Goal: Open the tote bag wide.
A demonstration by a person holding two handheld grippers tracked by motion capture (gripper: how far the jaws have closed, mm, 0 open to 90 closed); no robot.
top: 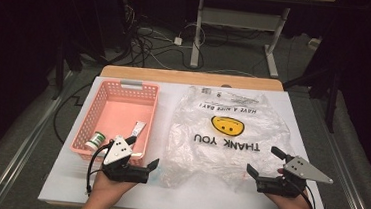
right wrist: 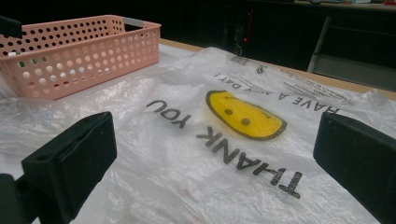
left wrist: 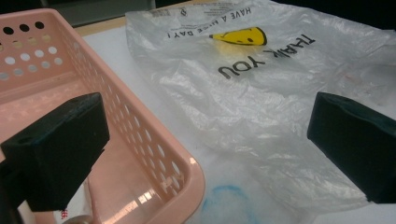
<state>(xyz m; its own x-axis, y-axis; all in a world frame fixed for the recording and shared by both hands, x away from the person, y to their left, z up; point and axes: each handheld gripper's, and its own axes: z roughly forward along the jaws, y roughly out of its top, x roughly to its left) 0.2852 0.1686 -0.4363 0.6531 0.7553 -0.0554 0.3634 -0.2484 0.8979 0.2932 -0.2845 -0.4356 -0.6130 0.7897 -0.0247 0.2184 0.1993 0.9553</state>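
Plastic bag (top: 226,138) flat, long axis away from person, print upside down; both grippers' fingers wide, empty.

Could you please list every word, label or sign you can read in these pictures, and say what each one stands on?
"THANK YOU": on the clear plastic bag, below its yellow smiley face.
"HAVE A NICE DAY!": on the same bag, beyond the smiley.
Small print and barcode at the bag's far edge: too small to read.
Labels on the bottle and tube in the pink basket: blurred.

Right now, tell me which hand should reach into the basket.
Left. The left gripper hovers open at the pink basket, beside the tube; the right gripper sits across the plastic bag.
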